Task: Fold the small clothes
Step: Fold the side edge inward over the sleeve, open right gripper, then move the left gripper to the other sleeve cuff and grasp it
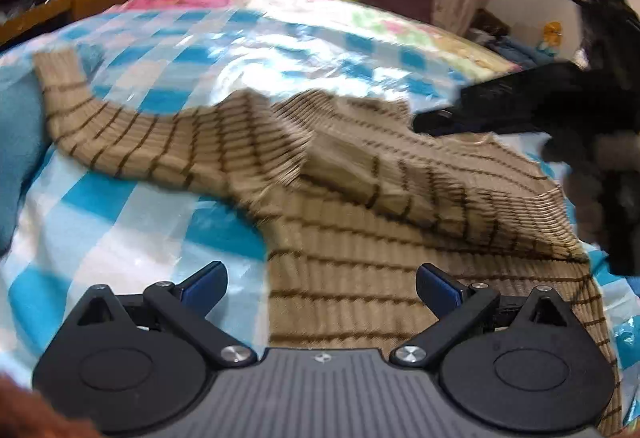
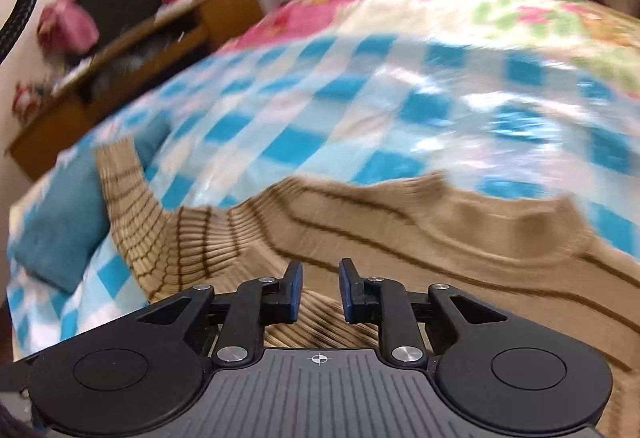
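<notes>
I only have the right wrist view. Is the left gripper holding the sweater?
Observer: No. The left gripper is open wide and empty, above the sweater near its lower edge.
Operator: Has a sleeve been folded in yet?
Observer: Yes. One sleeve lies folded across the body.
Operator: And where does my gripper sit, seen from there?
Observer: The right gripper is by the top edge of the sweater, on the right side. It is too blurred to tell whether it touches the knit.
</notes>
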### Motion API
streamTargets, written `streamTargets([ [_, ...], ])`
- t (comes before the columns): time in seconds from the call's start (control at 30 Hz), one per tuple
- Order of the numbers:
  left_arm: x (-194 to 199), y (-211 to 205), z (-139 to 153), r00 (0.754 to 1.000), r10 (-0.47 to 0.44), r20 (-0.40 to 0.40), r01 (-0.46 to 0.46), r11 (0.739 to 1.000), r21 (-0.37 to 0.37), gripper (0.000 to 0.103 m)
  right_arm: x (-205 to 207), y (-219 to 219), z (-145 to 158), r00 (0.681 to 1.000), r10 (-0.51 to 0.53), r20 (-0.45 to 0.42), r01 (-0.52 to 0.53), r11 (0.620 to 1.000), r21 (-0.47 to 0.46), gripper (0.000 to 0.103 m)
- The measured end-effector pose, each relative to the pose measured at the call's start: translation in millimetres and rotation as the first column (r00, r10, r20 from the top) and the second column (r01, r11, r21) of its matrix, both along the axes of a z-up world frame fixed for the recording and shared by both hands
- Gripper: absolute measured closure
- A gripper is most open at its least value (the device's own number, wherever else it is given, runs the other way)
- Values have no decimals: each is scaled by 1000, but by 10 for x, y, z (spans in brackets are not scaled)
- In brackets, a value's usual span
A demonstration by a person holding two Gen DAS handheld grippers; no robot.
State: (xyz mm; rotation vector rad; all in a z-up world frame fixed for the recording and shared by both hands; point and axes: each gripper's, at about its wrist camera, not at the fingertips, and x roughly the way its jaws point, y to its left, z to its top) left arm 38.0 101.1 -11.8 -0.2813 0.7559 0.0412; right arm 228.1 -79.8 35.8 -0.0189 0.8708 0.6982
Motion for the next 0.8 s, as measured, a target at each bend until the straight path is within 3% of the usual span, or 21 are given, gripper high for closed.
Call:
streamTargets([
  [0.1,145,-125,93,998,-53,44,51,997,64,0,-62,-562,36,990,-140,11,140,990,-2,82],
  [0.17,313,-223,164,993,-87,79,79,992,102,0,-65,-895,13,973,-227,29,229,972,-52,81],
  [0.33,864,-405,166,990,-104,95,91,988,128,0,25,-1466,-135,925,-377,40,379,918,-119,80],
  [0.4,1064,-466,62,993,-90,72,76,982,172,0,100,-1557,-250,907,-418,47,419,888,-190,80],
  [0.5,1295,-479,-185,998,-62,-26,67,971,229,1,191,-1656,-407,887,-460,51,457,855,-244,81],
  [0.67,1266,-406,-251,999,-34,-38,43,960,278,0,151,-1776,-318,872,-486,59,487,847,-215,79],
  [0.8,1155,-361,-149,1000,-11,-4,11,964,266,1,-205,-1741,-150,903,-427,54,430,891,-145,79],
])
